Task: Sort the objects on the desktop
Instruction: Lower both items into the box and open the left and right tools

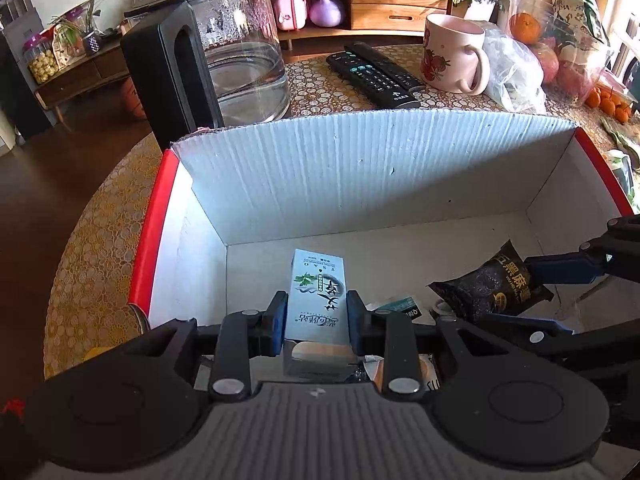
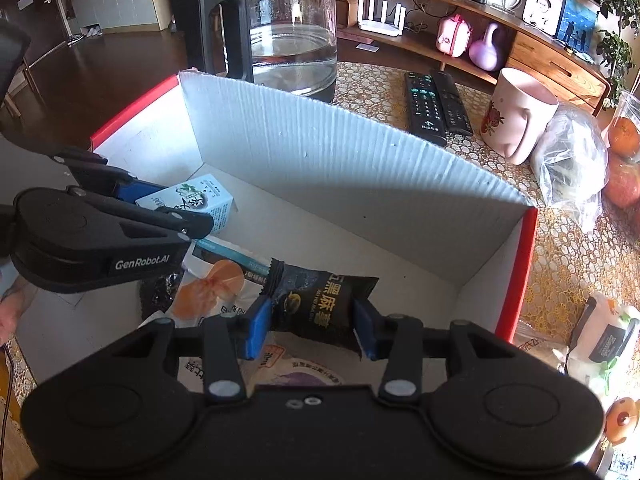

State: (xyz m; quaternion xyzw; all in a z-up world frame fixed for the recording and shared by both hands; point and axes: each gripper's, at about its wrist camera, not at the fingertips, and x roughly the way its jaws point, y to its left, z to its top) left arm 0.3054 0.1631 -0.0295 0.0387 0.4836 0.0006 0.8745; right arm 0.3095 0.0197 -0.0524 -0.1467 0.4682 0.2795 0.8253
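Observation:
My left gripper [image 1: 317, 312] is shut on a small white box with green leaf print [image 1: 318, 300] and holds it inside the white cardboard box with red rims [image 1: 360, 168]. My right gripper [image 2: 310, 322] is shut on a black snack packet [image 2: 320, 304], also inside the cardboard box [image 2: 360, 168]. Each gripper shows in the other's view: the right one [image 1: 560, 268] with the packet [image 1: 492, 284], the left one [image 2: 152, 208] with the white box [image 2: 192, 202]. Several snack packets [image 2: 216, 292] lie on the box floor beneath the grippers.
Behind the box stand a glass kettle with a black handle [image 2: 288, 28], two black remotes [image 2: 434, 104], a pink mug [image 2: 520, 116] and a clear plastic bag [image 2: 572, 168]. Fruit [image 2: 622, 160] and more packets [image 2: 600, 340] lie on the right of the patterned tablecloth [image 2: 568, 248].

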